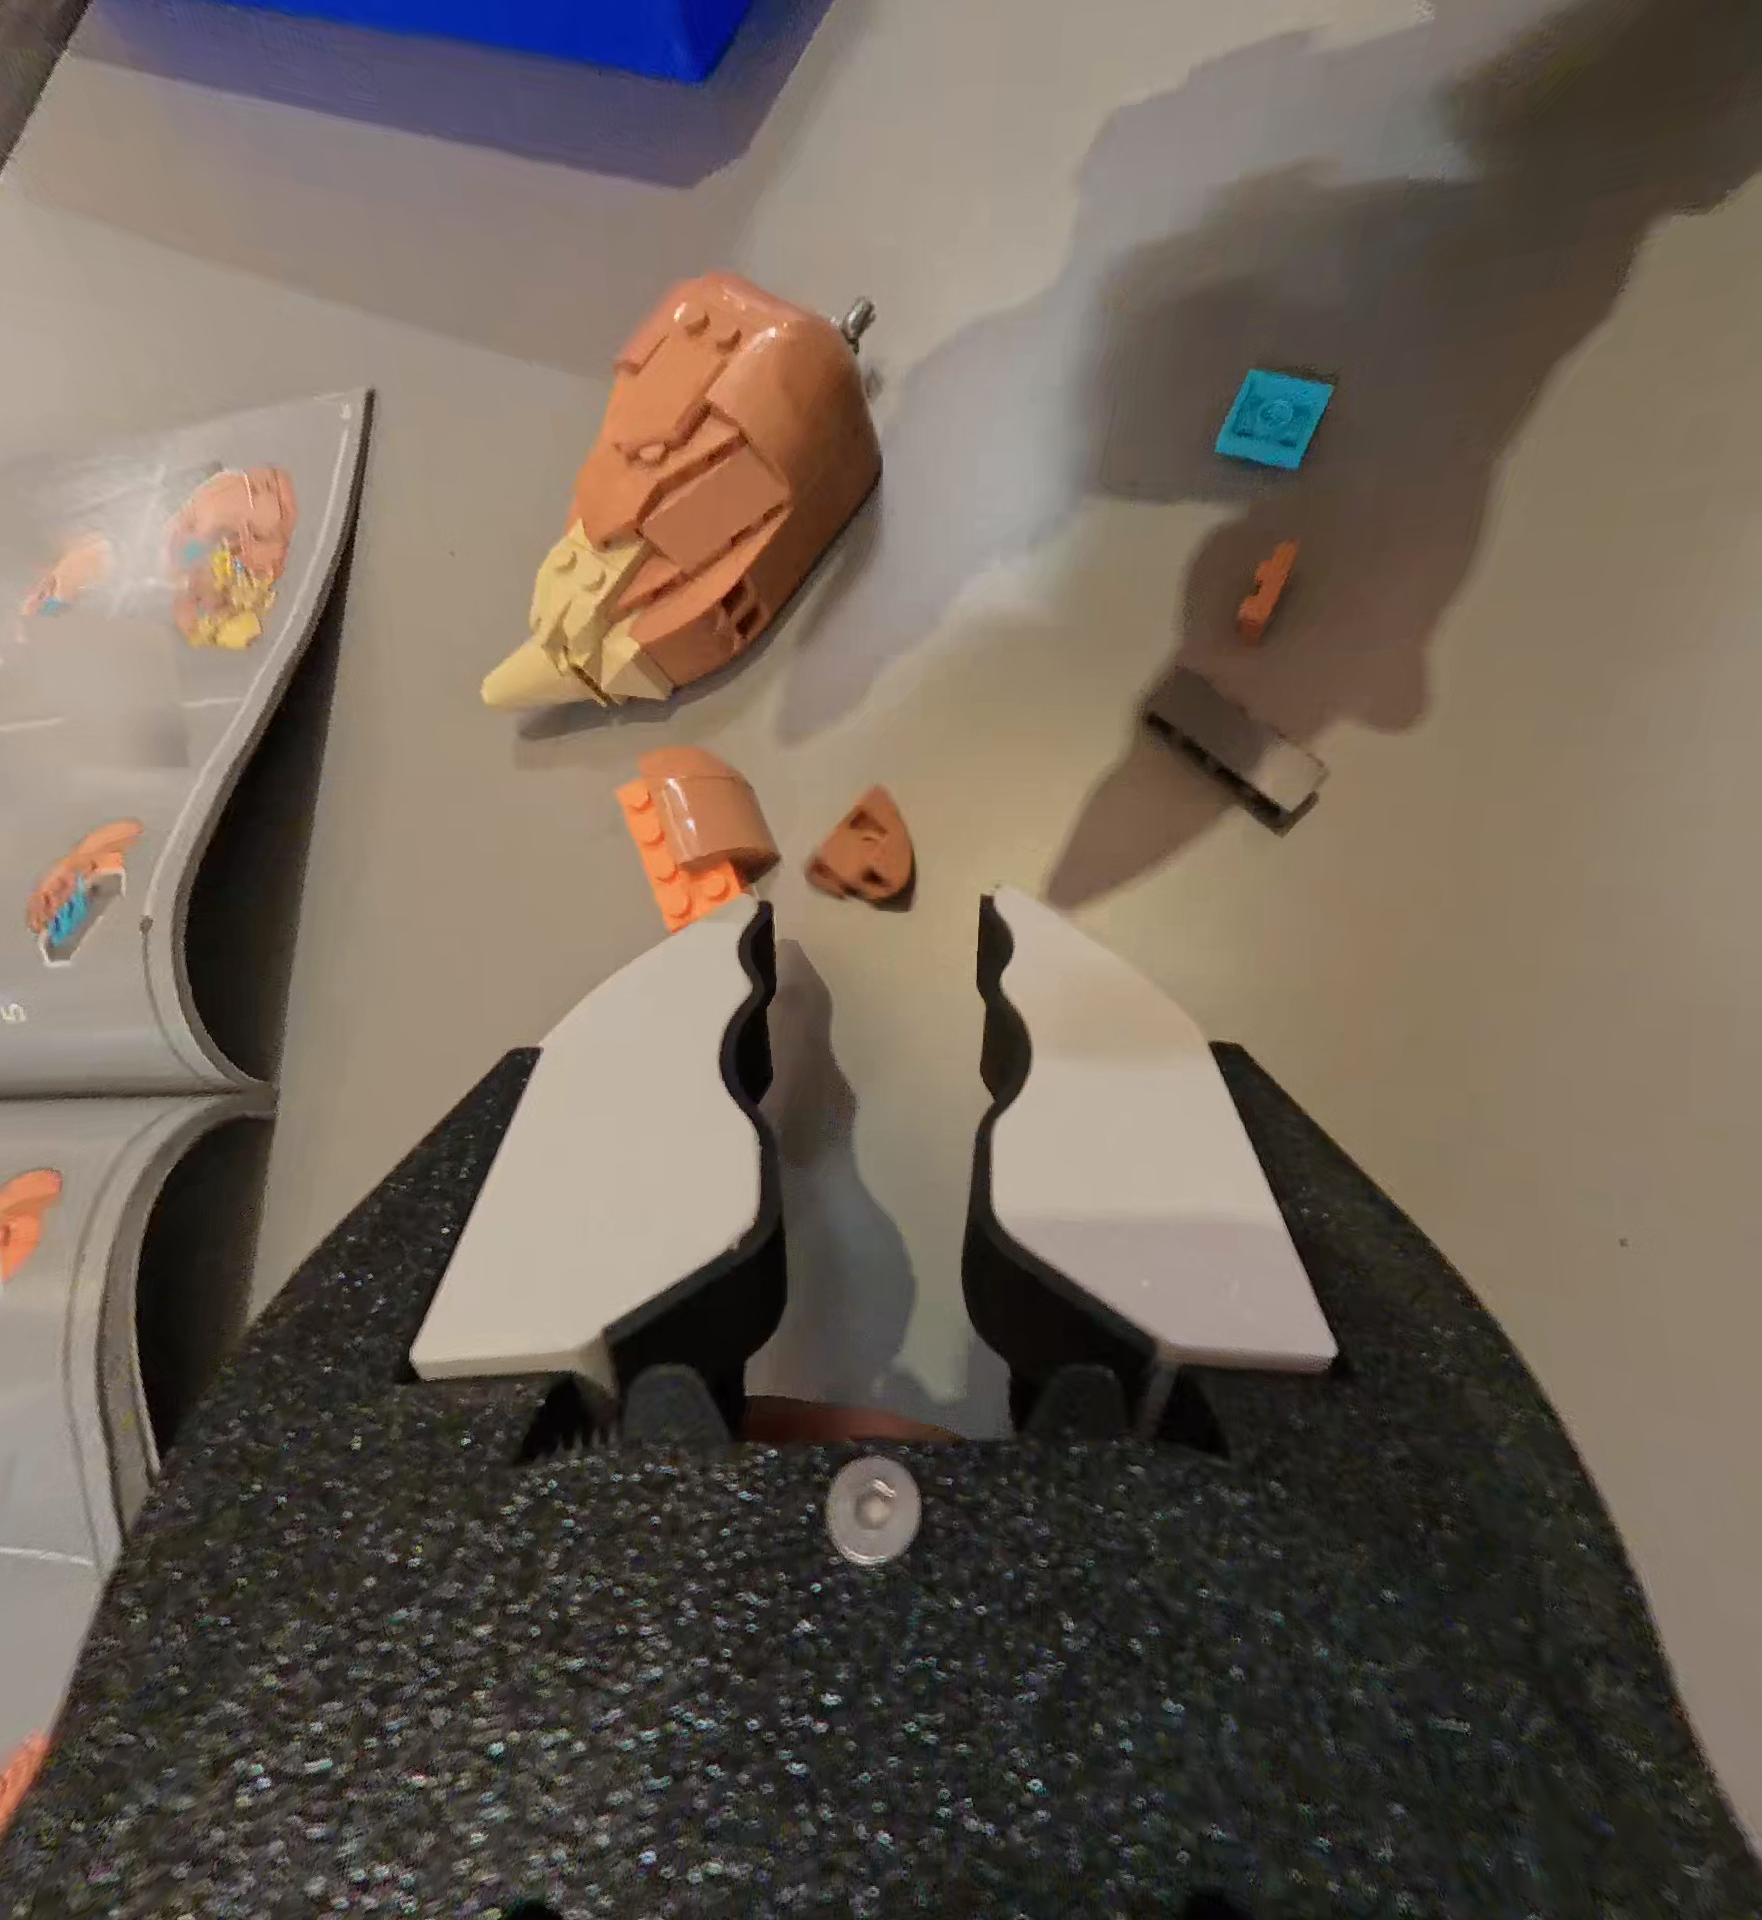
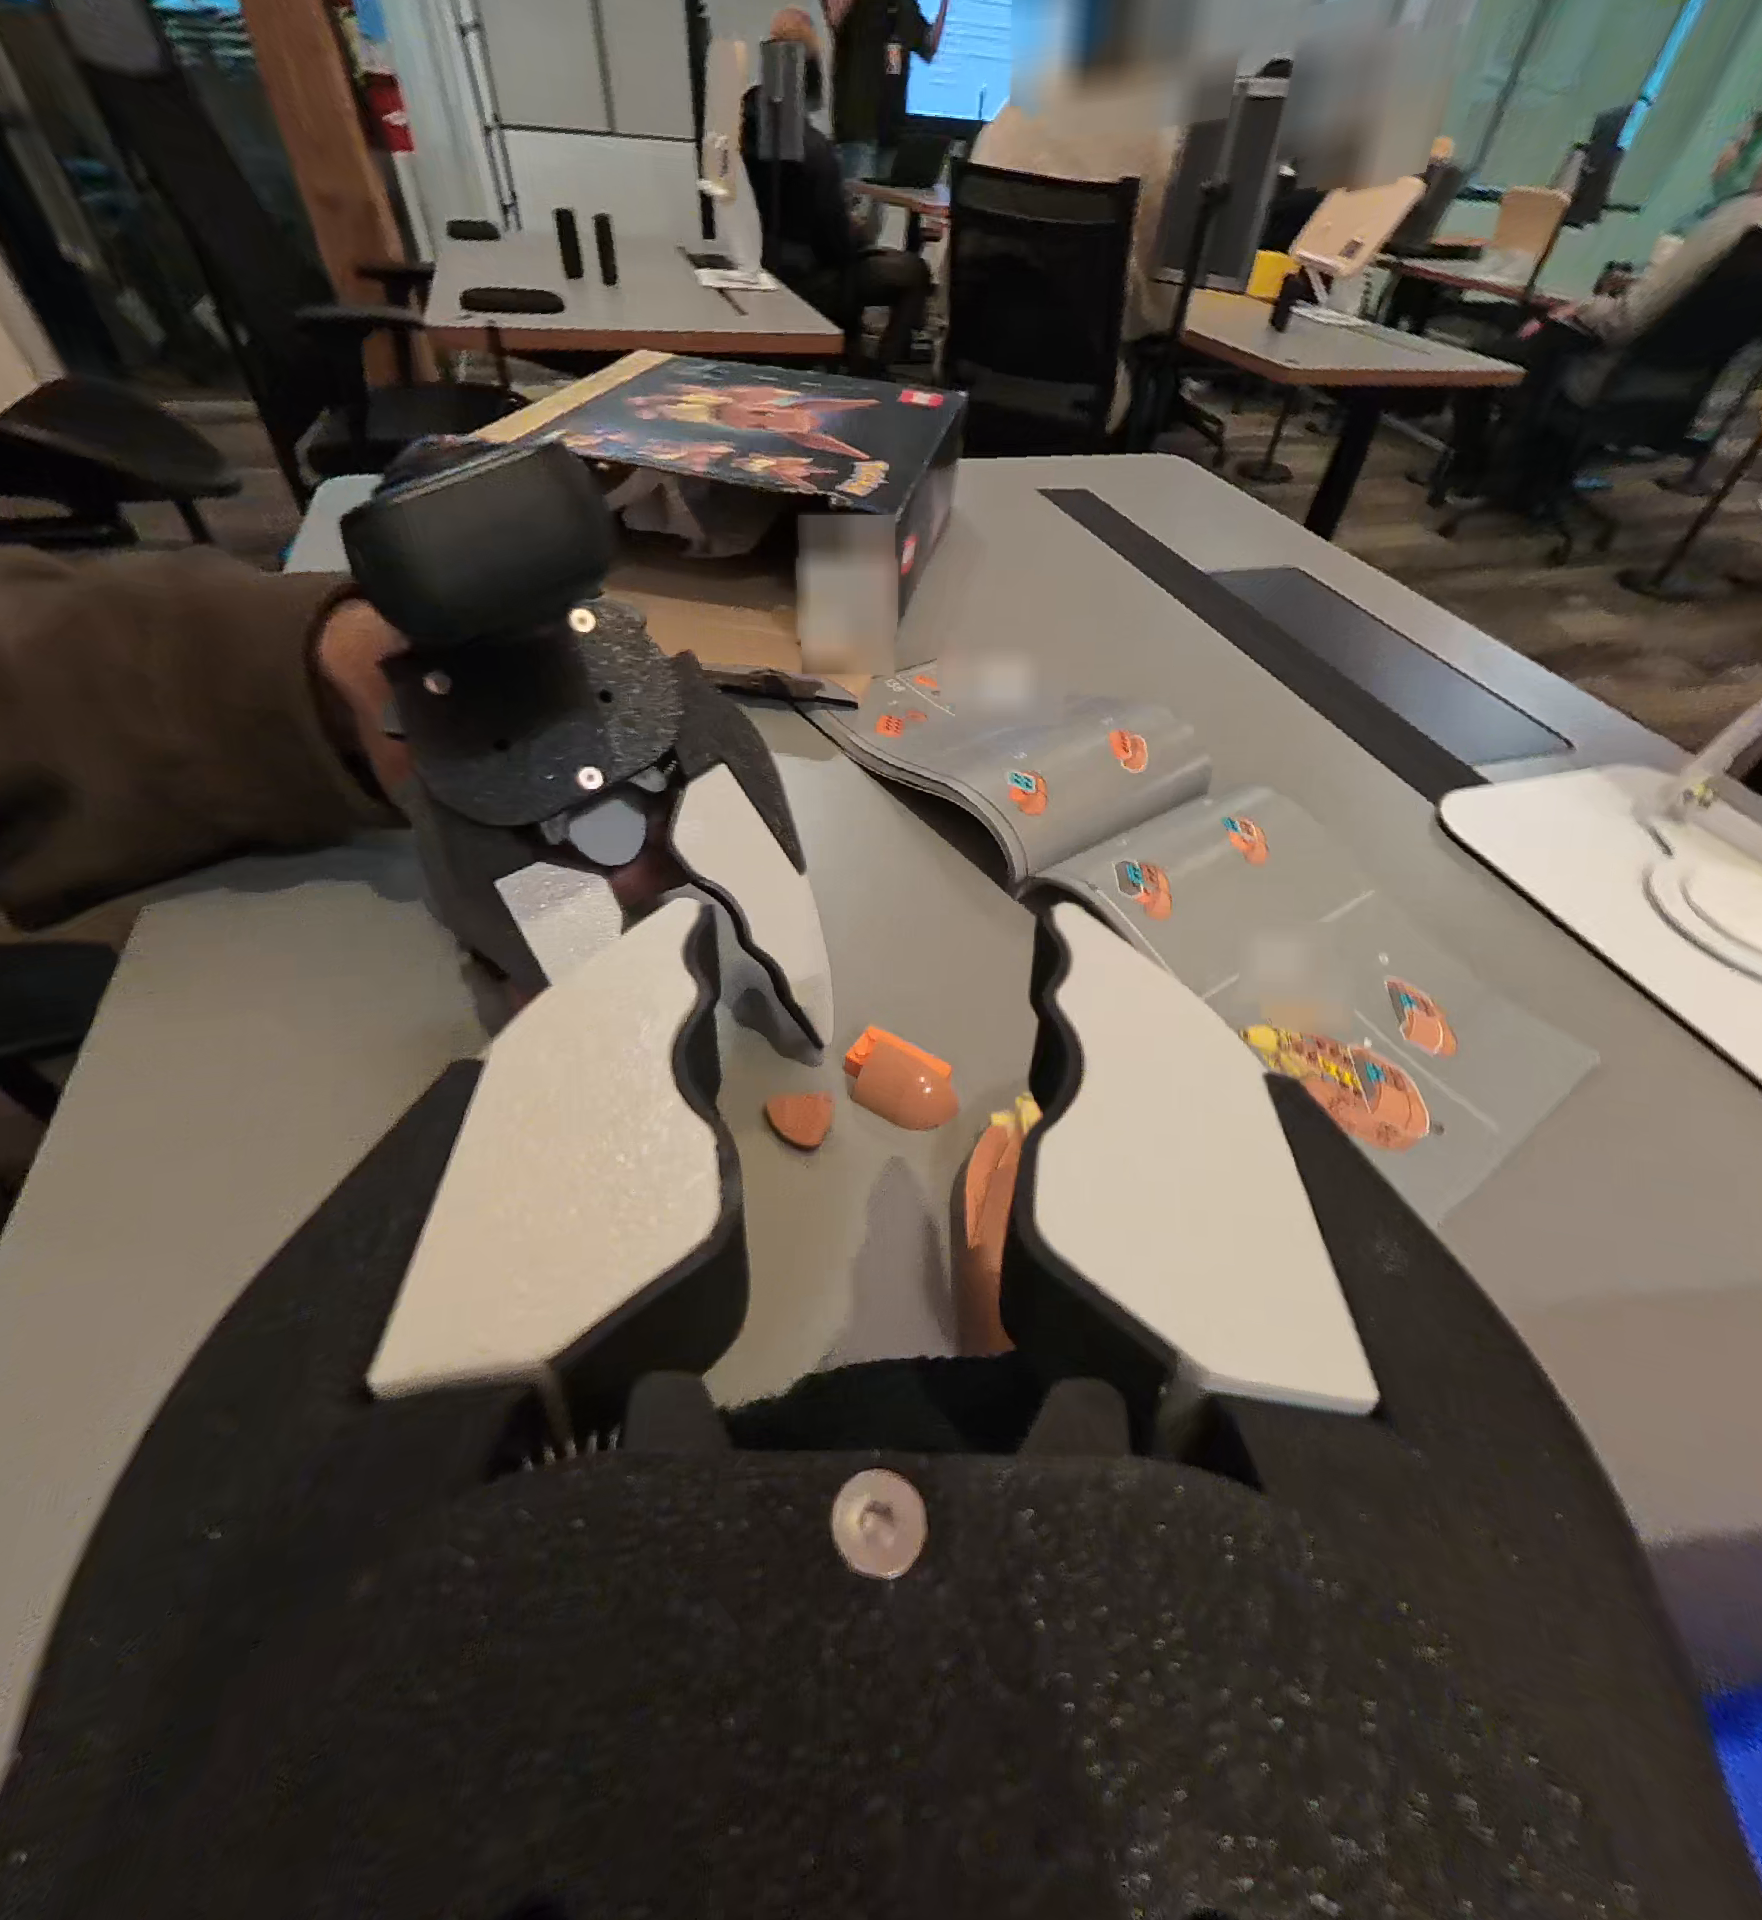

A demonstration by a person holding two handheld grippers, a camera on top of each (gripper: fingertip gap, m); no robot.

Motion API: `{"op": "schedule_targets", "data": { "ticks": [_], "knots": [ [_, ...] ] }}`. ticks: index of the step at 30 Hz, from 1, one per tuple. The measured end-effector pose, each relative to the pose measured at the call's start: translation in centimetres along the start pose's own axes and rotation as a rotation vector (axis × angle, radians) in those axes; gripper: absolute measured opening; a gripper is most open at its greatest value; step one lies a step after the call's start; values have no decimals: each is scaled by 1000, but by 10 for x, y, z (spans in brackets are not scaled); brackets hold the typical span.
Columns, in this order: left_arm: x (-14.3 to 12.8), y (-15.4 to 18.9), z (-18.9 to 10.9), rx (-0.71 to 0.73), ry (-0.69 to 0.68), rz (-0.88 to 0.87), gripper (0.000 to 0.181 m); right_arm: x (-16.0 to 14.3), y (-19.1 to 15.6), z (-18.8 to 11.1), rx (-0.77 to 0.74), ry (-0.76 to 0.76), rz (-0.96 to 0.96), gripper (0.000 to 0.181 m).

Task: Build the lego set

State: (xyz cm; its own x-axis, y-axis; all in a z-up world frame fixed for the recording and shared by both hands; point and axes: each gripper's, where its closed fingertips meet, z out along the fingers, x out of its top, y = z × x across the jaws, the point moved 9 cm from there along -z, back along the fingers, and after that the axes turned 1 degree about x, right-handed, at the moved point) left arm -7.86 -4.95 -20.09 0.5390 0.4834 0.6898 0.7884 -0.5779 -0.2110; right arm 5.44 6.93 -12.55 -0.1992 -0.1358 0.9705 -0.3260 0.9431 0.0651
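In the left wrist view a brown and tan built model point(image 1: 711, 499) lies on the grey table. Nearer me lie a small assembly of an orange plate with a brown curved piece point(image 1: 700, 831) and a loose brown wedge piece point(image 1: 864, 850). My left gripper point(image 1: 875, 914) is open and empty, just short of these two. A teal plate point(image 1: 1274, 418), a small orange piece point(image 1: 1269, 592) and a grey brick point(image 1: 1232, 746) lie to the right. My right gripper point(image 2: 866, 925) is open and empty above the table, over the small assembly point(image 2: 903, 1081), the wedge point(image 2: 802, 1118) and the model point(image 2: 991, 1216).
An open instruction booklet point(image 1: 77, 727) lies at the left, also in the right wrist view point(image 2: 1168, 852). A blue bin point(image 1: 503, 42) stands at the back. The set's box point(image 2: 752, 436) and a white lamp base point(image 2: 1687, 914) are on the table. People sit at desks behind. My hands' fingertips stand some 12 centimetres from each other. My right tips are about 12 centimetres from the small orange piece point(image 1: 1269, 592), my left tips only 7 centimetres.
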Motion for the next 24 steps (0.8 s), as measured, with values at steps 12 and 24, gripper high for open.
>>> {"op": "schedule_targets", "data": {
  "ticks": [12,24],
  "knots": [
    [8,-9,14,-84,-10,193,20,-11,-8,4,57,47,-116,32],
    [5,-7,12,-101,62,101,18,-37,-12,15,80,-184,-153,28]
  ]
}}
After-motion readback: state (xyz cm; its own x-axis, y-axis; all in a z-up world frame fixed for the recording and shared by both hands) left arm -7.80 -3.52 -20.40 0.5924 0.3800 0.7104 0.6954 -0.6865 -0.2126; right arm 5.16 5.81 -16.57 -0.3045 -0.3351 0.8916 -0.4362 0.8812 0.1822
